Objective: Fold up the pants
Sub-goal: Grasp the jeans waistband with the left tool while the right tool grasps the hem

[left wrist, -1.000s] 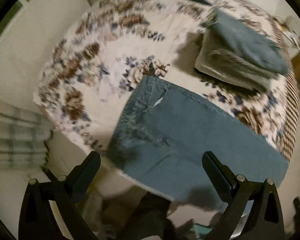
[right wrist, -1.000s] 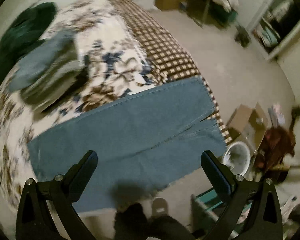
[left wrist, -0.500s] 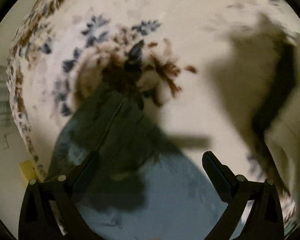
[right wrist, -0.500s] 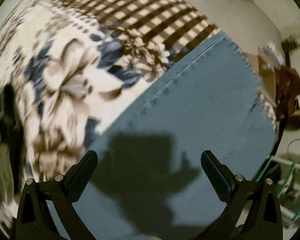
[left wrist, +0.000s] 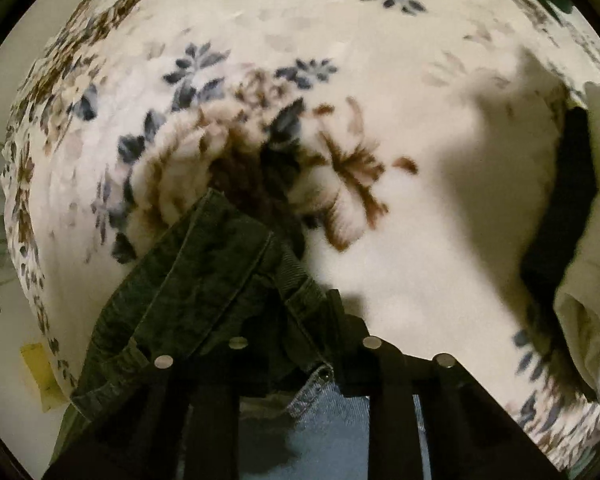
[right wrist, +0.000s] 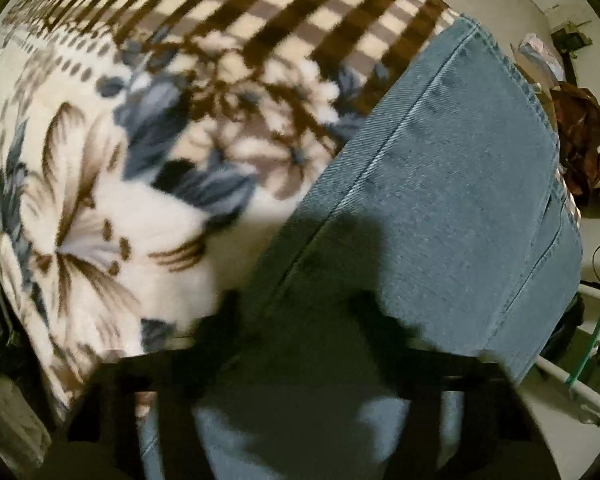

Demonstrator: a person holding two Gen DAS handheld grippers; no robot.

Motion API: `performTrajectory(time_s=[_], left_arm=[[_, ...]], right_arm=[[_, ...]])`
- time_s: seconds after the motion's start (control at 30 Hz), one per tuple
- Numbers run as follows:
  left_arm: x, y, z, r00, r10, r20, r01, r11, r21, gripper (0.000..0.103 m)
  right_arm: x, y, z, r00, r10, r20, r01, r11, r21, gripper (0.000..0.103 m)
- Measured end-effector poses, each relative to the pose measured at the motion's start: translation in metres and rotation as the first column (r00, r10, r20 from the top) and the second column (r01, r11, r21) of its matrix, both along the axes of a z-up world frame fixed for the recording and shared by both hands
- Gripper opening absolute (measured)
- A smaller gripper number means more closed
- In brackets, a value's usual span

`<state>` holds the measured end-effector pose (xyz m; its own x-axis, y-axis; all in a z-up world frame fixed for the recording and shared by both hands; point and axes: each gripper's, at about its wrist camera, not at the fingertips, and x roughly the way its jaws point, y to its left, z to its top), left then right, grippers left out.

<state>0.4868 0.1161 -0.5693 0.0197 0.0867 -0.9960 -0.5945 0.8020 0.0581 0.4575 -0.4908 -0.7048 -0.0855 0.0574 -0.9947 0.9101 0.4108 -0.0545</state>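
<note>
Blue jeans lie on a floral fleece blanket on a bed. In the left wrist view my left gripper is shut on the waistband corner of the jeans, which bunches up in shadow between the fingers. In the right wrist view my right gripper is down on the leg end of the jeans, its fingers close together and blurred; the denim seam runs between them. The hem reaches the bed's edge at the upper right.
A stack of folded light-coloured clothes lies on the bed at the right of the left wrist view. The blanket's brown checked border runs along the far edge. Floor clutter and a brown bag lie beyond the bed.
Both grippers dropped from above the bed down onto the jeans. Both went from wide open to closed, the left on the waistband corner, the right at the leg end.
</note>
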Motion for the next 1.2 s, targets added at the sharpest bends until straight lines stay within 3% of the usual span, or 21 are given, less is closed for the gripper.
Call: performTrajectory(time_s=[0.03,0.07,0.27,0.4,0.5,0.53,0.67,0.8,1.0,1.1,1.2], left_arm=[[-0.004,0.000,0.006,1.000,-0.003,0.019,0.003,1.000,-0.005,0.018],[-0.007,0.000,0.014,0.999,-0.008,0.035,0.008,1.000,-0.008,0.017],[-0.044,0.013,0.063,0.987,-0.014,0.160,0.024,0.998,-0.058,0.015],[-0.103,0.021,0.104,0.969,-0.029,0.245,0.046,0.997,-0.064,0.015],[-0.141,0.048,0.111,0.964,0.005,0.267,0.021,0.995,-0.094,0.015],[-0.165,0.052,0.116,0.965,0.012,0.263,0.015,0.995,-0.098,0.015],[-0.227,0.068,0.096,0.975,0.041,0.219,-0.021,0.996,-0.089,0.015],[-0.279,0.076,0.045,0.988,0.070,0.137,-0.060,0.995,-0.074,0.015],[-0.303,0.087,-0.034,0.995,0.066,0.075,-0.063,0.997,-0.046,0.015],[-0.303,0.096,-0.049,0.990,0.109,0.086,-0.103,0.992,-0.077,0.016],[-0.303,0.095,-0.037,0.985,0.107,0.134,-0.098,0.993,-0.071,0.018]], right_arm=[[-0.001,0.000,0.003,1.000,0.005,0.011,-0.005,1.000,0.008,0.019],[-0.002,0.002,0.007,1.000,0.005,0.018,-0.006,1.000,0.013,0.013],[-0.021,0.005,0.046,0.991,0.068,0.116,-0.070,0.997,0.011,0.007],[-0.064,0.006,0.073,0.979,0.125,0.163,-0.128,0.992,0.005,0.006],[-0.105,0.021,0.098,0.967,0.166,0.192,-0.170,0.985,0.005,0.006],[-0.123,0.026,0.118,0.965,0.175,0.196,-0.181,0.983,0.011,0.006],[-0.198,0.030,0.130,0.955,0.210,0.208,-0.219,0.976,0.020,0.006],[-0.255,0.038,0.103,0.955,0.240,0.173,-0.248,0.968,0.027,0.006],[-0.296,0.043,0.055,0.951,0.269,0.150,-0.278,0.959,0.048,0.006],[-0.311,0.042,0.035,0.953,0.269,0.142,-0.280,0.958,0.064,0.007],[-0.327,0.034,0.026,0.956,0.235,0.177,-0.256,0.961,0.105,0.026]])
